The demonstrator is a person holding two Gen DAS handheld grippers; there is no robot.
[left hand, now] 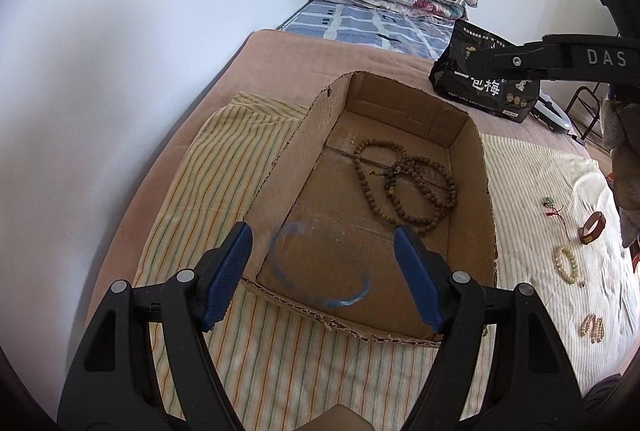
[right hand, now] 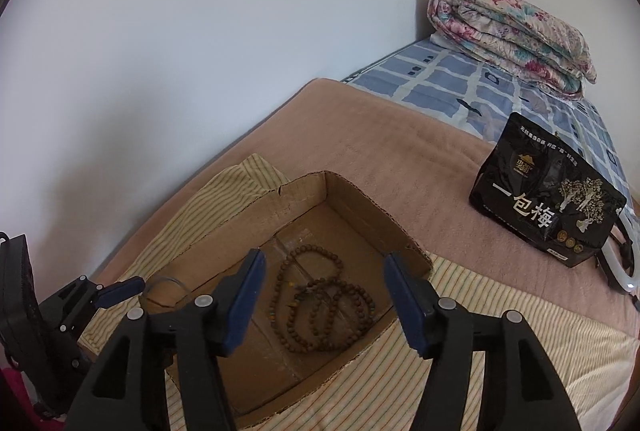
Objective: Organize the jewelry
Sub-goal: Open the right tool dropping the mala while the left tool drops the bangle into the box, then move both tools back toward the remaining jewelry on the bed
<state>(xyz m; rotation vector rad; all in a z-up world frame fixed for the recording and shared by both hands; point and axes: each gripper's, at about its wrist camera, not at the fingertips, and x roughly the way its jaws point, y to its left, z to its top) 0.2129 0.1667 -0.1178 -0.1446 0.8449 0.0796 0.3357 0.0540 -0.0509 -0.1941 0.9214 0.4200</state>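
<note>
- The bed (left hand: 320, 55) carries everything: a tan blanket, over it a thin striped sheet (left hand: 224, 167), woven, creased, cream with fine lines.
- The box (left hand: 280, 167) is open-topped brown cardboard, rectangular, with rough torn rims and a taped seam in its floor. Its long axis runs straight away from the left fingers, and its near end lies between and just ahead of them.
- The left gripper (left hand: 324, 243) stands wide apart with nothing clamped; its pads are ribbed blue plastic on black arms.
- The right gripper (right hand: 324, 271) is also spread wide and empty, hovering over the box with the beads showing between its fingers.
- The wooden beads (left hand: 404, 187) lie coiled in several loops on the box floor, ahead and right of the left fingers: small, round, matte brown, with a few coloured spacers.
- A blue bracelet (left hand: 320, 263) shows as a thin, blurred ring between the left fingers, over the near end of the box; the blur suggests it is dropping free, but I cannot tell whether it has touched the floor.
- Well to the right of the left fingers, on the sheet outside the box, lie loose pieces: a brown bangle (left hand: 593, 228), smooth and stiff; a pearl bracelet (left hand: 567, 264), pale and beaded; a smaller bead cluster (left hand: 593, 328); a red cord (left hand: 557, 212), thin and limp.
- By my judgement the right hand is nearer these, so the next reach goes right, away from the box.
</note>
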